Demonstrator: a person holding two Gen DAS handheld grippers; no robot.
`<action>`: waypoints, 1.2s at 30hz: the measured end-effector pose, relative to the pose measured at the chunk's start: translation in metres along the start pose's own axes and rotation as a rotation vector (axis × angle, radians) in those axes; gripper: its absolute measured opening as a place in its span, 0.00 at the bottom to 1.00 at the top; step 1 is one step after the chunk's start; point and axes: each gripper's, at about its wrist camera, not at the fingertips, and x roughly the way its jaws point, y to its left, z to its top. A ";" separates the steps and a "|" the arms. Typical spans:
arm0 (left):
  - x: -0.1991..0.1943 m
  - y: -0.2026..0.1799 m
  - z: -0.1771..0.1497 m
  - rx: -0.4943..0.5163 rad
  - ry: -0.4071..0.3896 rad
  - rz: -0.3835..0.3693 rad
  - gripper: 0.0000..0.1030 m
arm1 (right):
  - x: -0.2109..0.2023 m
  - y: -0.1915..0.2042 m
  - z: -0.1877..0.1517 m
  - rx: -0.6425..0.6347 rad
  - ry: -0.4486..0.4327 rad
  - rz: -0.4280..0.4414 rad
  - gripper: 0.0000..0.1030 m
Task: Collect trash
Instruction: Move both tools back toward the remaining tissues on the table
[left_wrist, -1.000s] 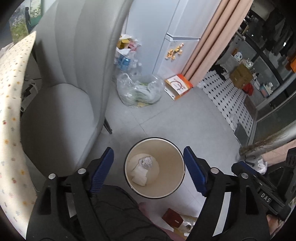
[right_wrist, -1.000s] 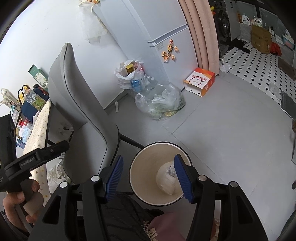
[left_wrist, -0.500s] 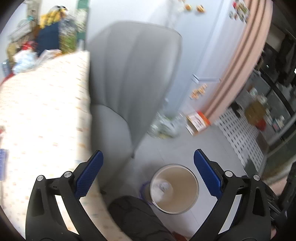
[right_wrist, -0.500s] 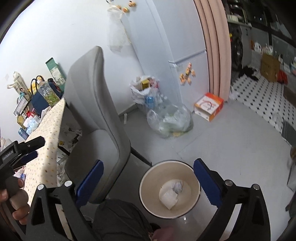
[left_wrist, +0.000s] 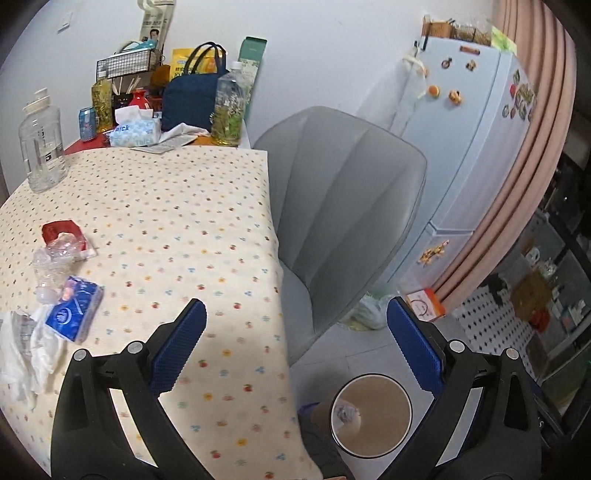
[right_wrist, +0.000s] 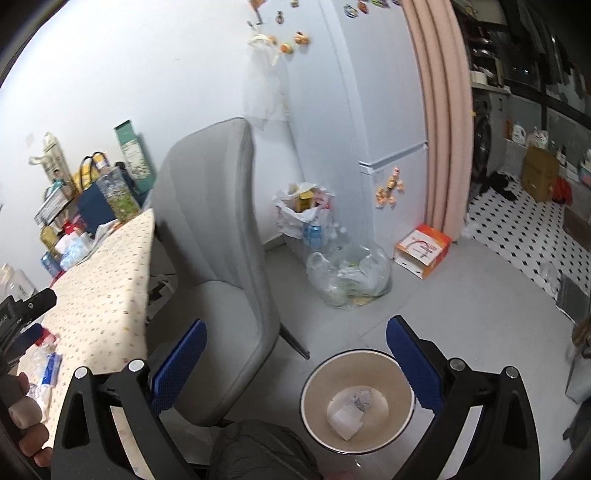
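On the dotted tabletop, far over at the left edge of the left wrist view, the remaining trash lies in a loose cluster: a crumpled white tissue, a blue tissue packet touching it, clear crinkled plastic just beyond, and a red wrapper behind that. The packet's long axis runs roughly away from the camera, slanting right. All of it sits to the left of the left claw, whose blue pads stand wide apart with nothing between them — both claws have just been opening. The right claw is likewise spread and empty, hanging over the floor above the waste bin, where white paper scraps already rest. The left hand looks the nearer to the pile, so the next reach probably swings left and down. Room is open across the cloth, though the tissue lies close to the near edge; the grey chair stands to the right, between tabletop and bin, and should be cleared on the carry back.
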 end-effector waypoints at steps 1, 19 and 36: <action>-0.005 0.005 0.000 -0.002 -0.010 -0.002 0.94 | -0.004 0.006 0.000 -0.011 -0.010 0.011 0.93; -0.079 0.081 -0.010 0.019 -0.137 -0.042 0.94 | -0.035 0.100 -0.014 -0.190 -0.030 0.207 0.93; -0.117 0.188 -0.040 -0.112 -0.087 0.057 0.94 | -0.030 0.192 -0.046 -0.341 0.082 0.398 0.92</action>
